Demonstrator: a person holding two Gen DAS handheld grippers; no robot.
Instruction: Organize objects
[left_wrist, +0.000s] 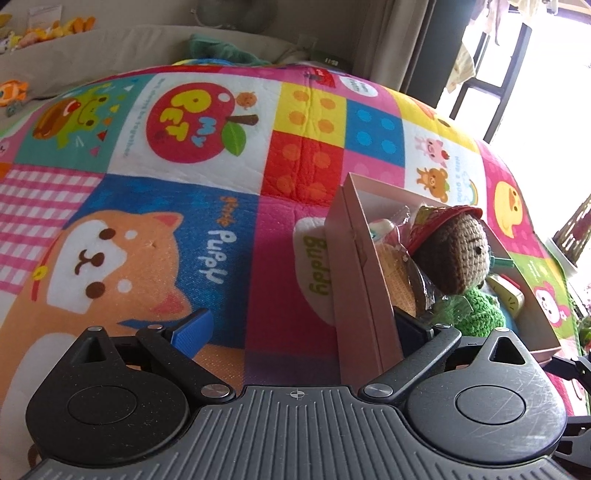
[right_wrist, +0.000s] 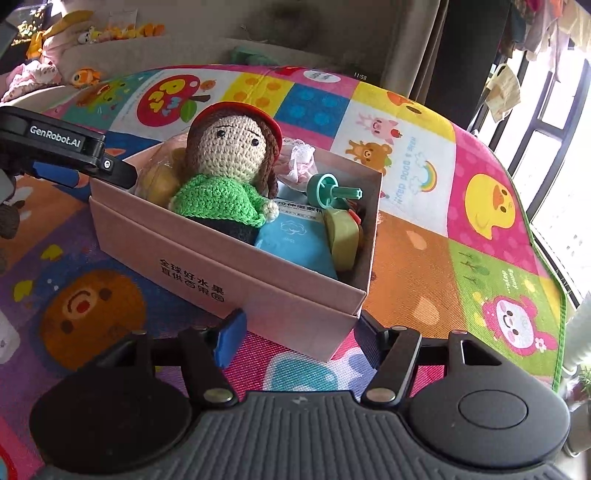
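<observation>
A pink cardboard box (right_wrist: 192, 254) stands on a colourful play mat (right_wrist: 424, 240). Inside it a crochet doll (right_wrist: 229, 162) with a red hat and green sweater leans on a blue packet (right_wrist: 295, 240), beside a teal plastic piece (right_wrist: 328, 188) and a yellow-green toy (right_wrist: 343, 236). My left gripper (left_wrist: 304, 328) is wide open astride the box's (left_wrist: 354, 266) left wall, one finger inside near the doll (left_wrist: 461, 251), neither pad pressing. The same left gripper (right_wrist: 92, 177) shows in the right wrist view. My right gripper (right_wrist: 301, 336) straddles the near corner, its right pad hidden.
The mat (left_wrist: 184, 221) spreads wide to the left of the box. A beige sofa (right_wrist: 221, 48) with several small plush toys (right_wrist: 122, 31) runs along the back. Bright windows (right_wrist: 554, 129) and hanging cloths are at the right, past the mat's green edge (right_wrist: 561, 314).
</observation>
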